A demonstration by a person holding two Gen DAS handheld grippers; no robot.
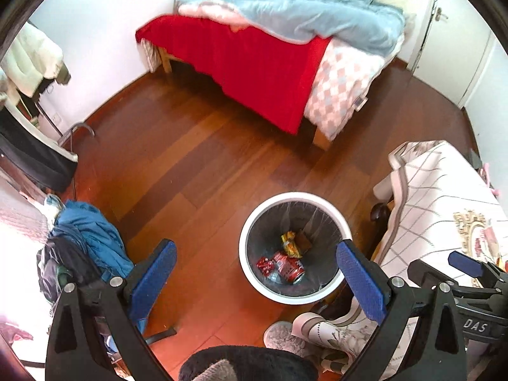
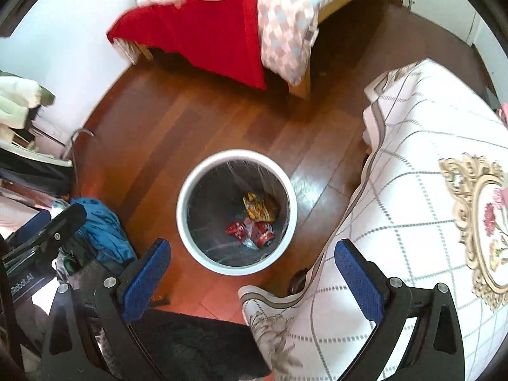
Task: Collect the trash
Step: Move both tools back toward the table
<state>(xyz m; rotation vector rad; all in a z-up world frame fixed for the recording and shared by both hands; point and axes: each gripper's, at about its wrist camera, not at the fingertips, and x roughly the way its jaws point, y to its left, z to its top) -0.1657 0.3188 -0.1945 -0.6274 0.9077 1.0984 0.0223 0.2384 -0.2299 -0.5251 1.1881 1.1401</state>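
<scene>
- Two grippers hang above a wooden floor [image 1: 197, 158], both with blue-padded jaws spread wide and nothing between them: the left gripper [image 1: 257, 273] and the right gripper [image 2: 254, 273].
- One white round bin [image 2: 187, 219] with a dark liner stands upright on the floor, its mouth open to both cameras.
- Inside the bin lie a crushed red can [image 2: 262, 235], a red wrapper [image 2: 234, 230] touching it, and a yellow snack packet [image 2: 255, 209] just behind.
- In the left wrist view the bin [image 1: 246, 254] sits near the right finger; in the right wrist view it lies between the fingers, ahead of them.
- Bare boards run from the bin's far rim to the bed [image 1: 254, 76], whose red blanket [image 2: 203, 35] hangs over the side without reaching the floor.
- To the right, a table under a gridded cloth [image 2: 412, 174] comes close to the bin; the cloth's edge hangs just beside the rim.
- To the left, a heap of blue clothing [image 1: 92, 235] lies near the bin but apart from it, with a strip of floor between.
- The right gripper's black frame shows at the right edge of the left wrist view.
</scene>
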